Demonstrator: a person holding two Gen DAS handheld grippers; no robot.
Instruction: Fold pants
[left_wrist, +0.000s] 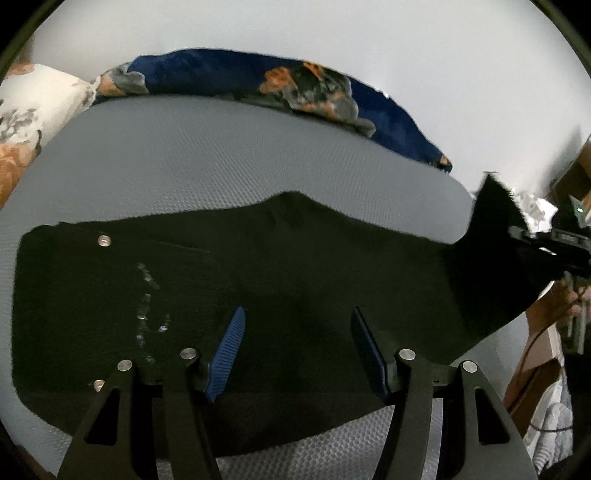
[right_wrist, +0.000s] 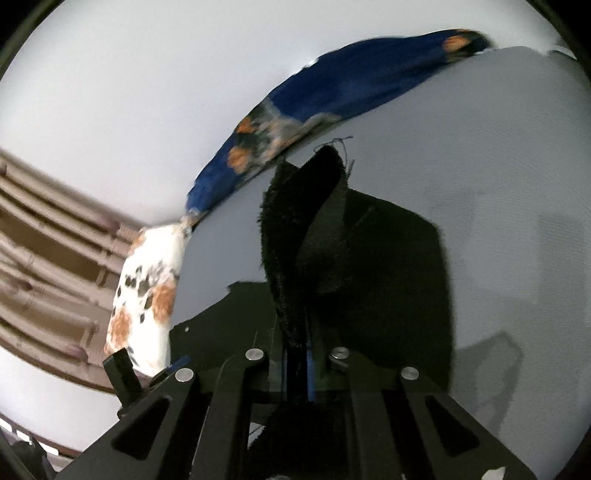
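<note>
Blue-padded fingers (left_wrist: 231, 354) of the left gripper (left_wrist: 299, 354) fill the bottom of the left wrist view, standing about half open with nothing between them, hovering over the pants (left_wrist: 258, 295). That dark garment lies flat across the grey mat (left_wrist: 184, 162), its waist end with a metal button (left_wrist: 104, 240) at 9 o'clock and its leg running off toward 3 o'clock. At that far end the cloth rises off the mat into a peak, where the right gripper (left_wrist: 554, 243) pinches it, a hand (left_wrist: 561, 302) showing just below. A blue floral blanket (left_wrist: 258, 81) lies bunched along the mat's far edge at 12 o'clock. Judging by this, the left gripper waits over the waist to steady it while the hem is carried over. In the right wrist view, the right gripper (right_wrist: 297, 354) sits at 6 o'clock, its jaws closed tight on the pants' hem (right_wrist: 295, 229), which stands up as a fuzzy fold toward 12 o'clock. Beyond it the rest of the leg drapes down to the mat (right_wrist: 498, 166) at 3 o'clock. The blanket (right_wrist: 332, 92) arcs across from 9 to 1 o'clock. Holding the hem lifted likely lets it clear the cloth beneath for the fold.
</note>
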